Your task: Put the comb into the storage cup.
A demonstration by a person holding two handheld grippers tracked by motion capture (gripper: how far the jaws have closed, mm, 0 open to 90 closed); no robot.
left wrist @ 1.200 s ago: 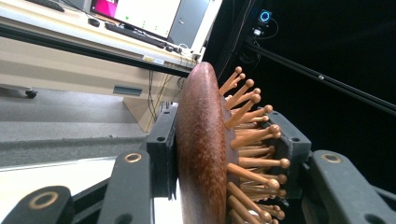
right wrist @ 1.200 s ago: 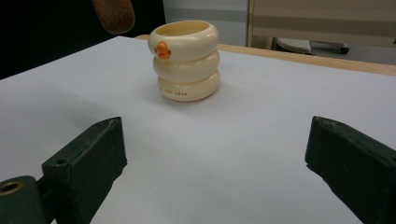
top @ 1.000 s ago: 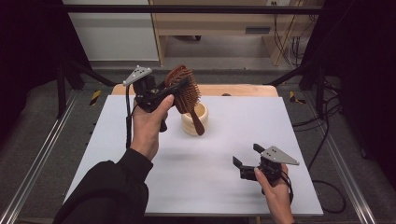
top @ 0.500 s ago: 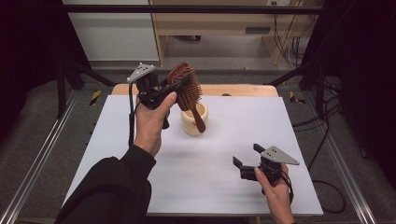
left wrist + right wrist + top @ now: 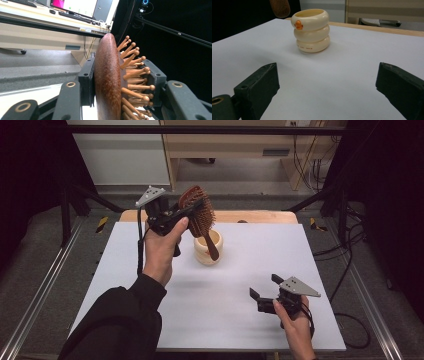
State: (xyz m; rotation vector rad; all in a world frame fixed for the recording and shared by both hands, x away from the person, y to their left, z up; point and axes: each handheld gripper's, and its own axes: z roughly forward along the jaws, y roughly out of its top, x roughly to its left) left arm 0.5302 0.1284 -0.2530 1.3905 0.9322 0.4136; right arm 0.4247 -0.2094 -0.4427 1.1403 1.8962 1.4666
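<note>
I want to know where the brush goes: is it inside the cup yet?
No. The brush is held up in the left gripper, handle end above the cup.

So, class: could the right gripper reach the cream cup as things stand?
Probably yes: the right gripper is open, facing the cream cup across bare table. The hairbrush hangs above the cup.

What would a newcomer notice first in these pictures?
First, the reddish-brown wooden hairbrush with peg bristles, clamped by its head in the left gripper above the table's far side. Below it stands a cream ribbed cup. The right gripper rests open near the white table's front edge.
</note>
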